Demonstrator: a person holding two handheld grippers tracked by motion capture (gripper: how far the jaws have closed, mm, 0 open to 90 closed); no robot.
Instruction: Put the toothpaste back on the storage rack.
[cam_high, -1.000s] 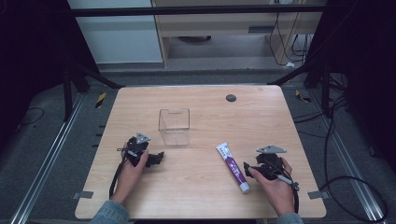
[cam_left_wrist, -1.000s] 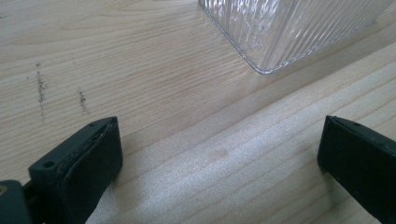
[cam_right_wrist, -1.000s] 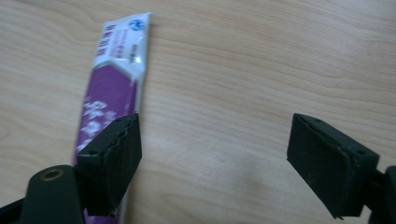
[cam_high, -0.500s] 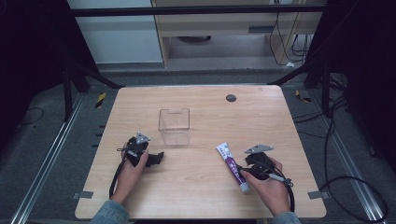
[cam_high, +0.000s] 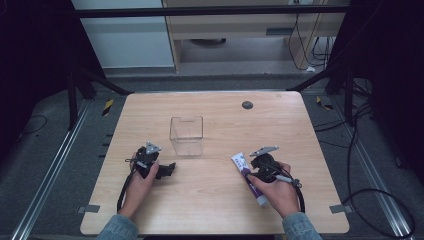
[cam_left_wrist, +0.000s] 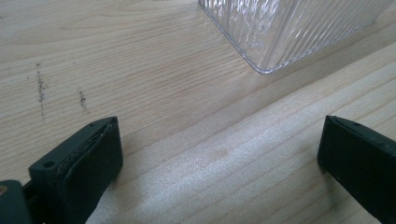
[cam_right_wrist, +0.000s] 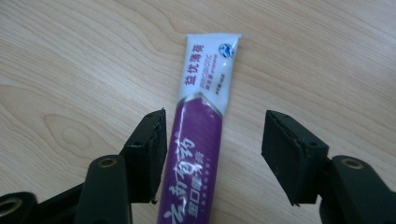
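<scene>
Right gripper (cam_right_wrist: 212, 154) straddles the toothpaste tube (cam_right_wrist: 201, 140), which lies flat on the table (cam_high: 210, 200). Its jaws have just been closing but aren't pinching yet; one pad touches, w/ a gap on the other side. Risk: the off-centre squeeze skews the tube. Left gripper (cam_left_wrist: 219, 154) is open, empty, near the clear box (cam_left_wrist: 289, 28).

Both forearms come in from the table's near edge, sleeves at the wrists. The left gripper (cam_high: 167, 170) rests low in its hand, its 2 jaws spread wide. The right gripper (cam_high: 249, 174) has just been closing its jaws, which stand half apart.
</scene>
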